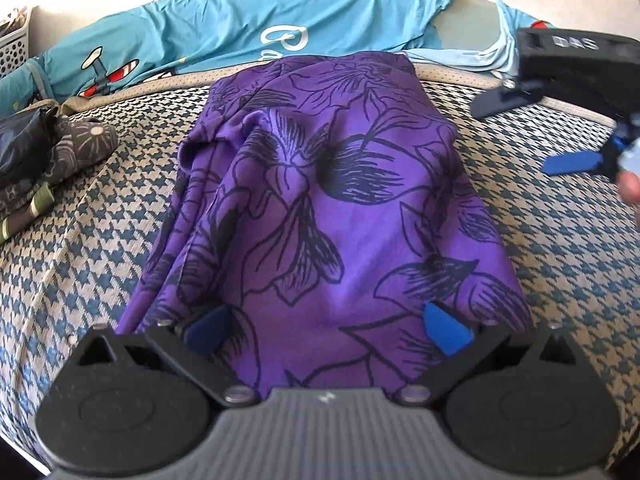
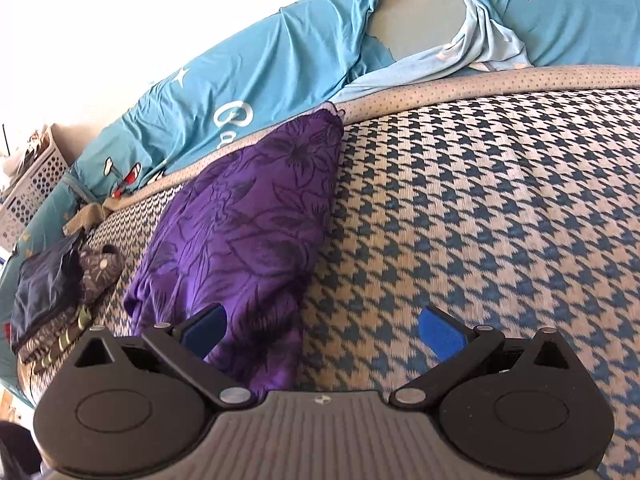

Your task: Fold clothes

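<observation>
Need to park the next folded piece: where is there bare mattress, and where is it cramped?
Widest bare patch: houndstooth mattress right of the purple floral garment, up to the teal sheet. A narrower strip lies between the garment and the dark folded pile on the left. That left edge is crowded.

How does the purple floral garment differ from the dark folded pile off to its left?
The purple floral garment is bright purple with large black flower outlines; the dark folded pile is navy and grey-brown with small pale motifs. The purple garment is one long folded strip down the middle of the houndstooth surface; the pile is a compact stack of several pieces at its edge. Both lie on that surface, ungripped.
</observation>
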### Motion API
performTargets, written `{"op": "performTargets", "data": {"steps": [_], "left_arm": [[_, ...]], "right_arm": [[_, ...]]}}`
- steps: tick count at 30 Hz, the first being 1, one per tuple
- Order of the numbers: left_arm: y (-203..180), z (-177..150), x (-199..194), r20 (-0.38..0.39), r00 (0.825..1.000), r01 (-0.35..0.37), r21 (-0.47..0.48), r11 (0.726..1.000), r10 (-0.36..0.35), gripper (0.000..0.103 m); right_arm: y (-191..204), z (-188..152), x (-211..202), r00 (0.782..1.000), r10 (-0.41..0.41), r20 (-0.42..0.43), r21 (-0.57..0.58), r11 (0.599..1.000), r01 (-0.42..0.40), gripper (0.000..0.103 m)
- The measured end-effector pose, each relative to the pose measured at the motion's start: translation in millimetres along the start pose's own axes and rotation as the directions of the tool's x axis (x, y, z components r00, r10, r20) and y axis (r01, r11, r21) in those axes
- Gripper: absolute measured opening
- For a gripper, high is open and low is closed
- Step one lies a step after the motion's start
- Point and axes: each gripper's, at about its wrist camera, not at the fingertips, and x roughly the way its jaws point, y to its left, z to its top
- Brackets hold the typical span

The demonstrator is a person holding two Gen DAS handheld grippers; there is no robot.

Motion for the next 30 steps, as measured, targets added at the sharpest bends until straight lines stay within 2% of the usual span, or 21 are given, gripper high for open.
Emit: {"op": "performTargets", "data": {"steps": [10,18,30], "left_arm": [[4.5,-6.6,-3.2,0.025,0.999,0.047,0.029,0.998,-0.047,0.103],[6.7,-3.7,-1.6,0.036,0.997,0.065,0.044,0.997,-0.066,0.103],[16.9,4.2,-0.1,0.054,0.993,0.101,-0.007,0.995,-0.100,0.103]], "right_arm": [[1.4,19.8,31.5,0.998,0.056,0.027,0.013,0.998,-0.057,0.103],[-8.3,33.6,56.5,0.992,0.123,0.039,0.082,0.989,-0.126,0.103],[-15.8,48.5,90.5,0.986,0.149,0.076,0.105,0.982,-0.157,0.103]]}}
